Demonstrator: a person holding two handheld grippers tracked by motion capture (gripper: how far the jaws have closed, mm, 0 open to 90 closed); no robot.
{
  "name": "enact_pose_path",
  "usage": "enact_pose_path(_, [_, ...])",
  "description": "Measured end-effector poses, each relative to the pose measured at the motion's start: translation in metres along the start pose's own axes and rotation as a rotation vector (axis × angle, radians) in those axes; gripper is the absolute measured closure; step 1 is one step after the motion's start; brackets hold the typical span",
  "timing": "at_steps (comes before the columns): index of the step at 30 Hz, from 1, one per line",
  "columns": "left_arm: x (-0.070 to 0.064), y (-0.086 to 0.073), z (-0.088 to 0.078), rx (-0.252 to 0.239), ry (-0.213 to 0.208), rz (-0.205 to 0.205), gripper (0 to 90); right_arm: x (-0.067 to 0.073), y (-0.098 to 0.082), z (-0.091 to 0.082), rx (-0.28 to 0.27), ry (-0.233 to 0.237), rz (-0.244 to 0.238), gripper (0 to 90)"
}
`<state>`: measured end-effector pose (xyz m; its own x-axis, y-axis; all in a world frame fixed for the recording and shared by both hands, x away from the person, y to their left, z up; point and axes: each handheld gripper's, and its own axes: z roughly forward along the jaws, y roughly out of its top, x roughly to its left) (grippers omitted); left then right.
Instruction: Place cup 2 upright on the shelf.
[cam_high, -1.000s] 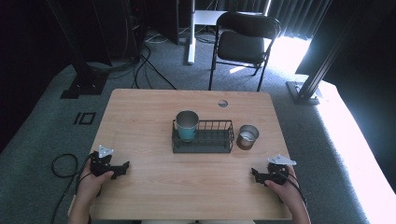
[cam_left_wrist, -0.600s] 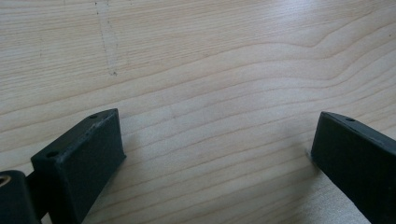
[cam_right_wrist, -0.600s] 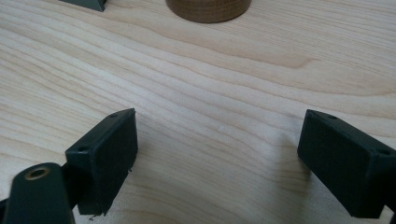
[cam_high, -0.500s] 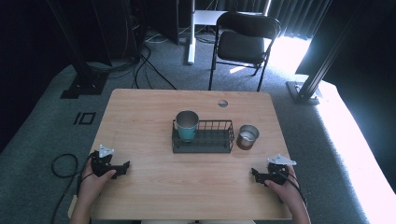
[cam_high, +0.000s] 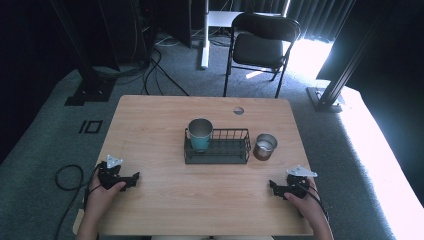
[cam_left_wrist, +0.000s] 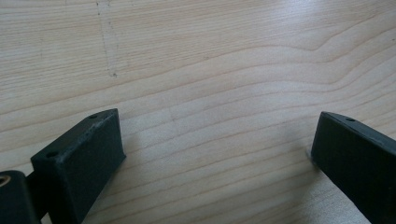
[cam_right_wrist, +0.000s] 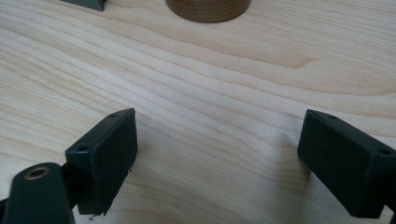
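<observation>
Grippers are resting at the near corners of the desk, one in each hand. At the near left corner the left gripper is lying on the wood with its jaws spread wide and nothing but bare wood between them, as the left gripper view is showing. At the near right corner the right gripper is sitting the same way, jaws wide apart and holding nothing. Near the middle of the desk a black wire rack is carrying a teal cup upright in its left end. Just beside the rack's right end a small metal cup is standing on the wood, nearest to the right gripper yet well apart from it.
</observation>
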<state>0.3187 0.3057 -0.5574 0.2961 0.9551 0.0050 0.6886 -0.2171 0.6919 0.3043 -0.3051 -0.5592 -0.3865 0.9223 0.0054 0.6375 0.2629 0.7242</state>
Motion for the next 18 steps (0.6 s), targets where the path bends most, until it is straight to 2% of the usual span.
enact_pose_path(10, [0.0000,0.0000,0.0000,0.000,0.000,0.000,3.0,-0.0005,0.0010,0.0009,-0.003,-0.006,0.006,13.4])
enact_pose_path(18, [0.0000,0.0000,0.0000,0.000,0.000,0.000,3.0,-0.0033,0.0057,0.0041,-0.034,-0.026,0.045,13.1])
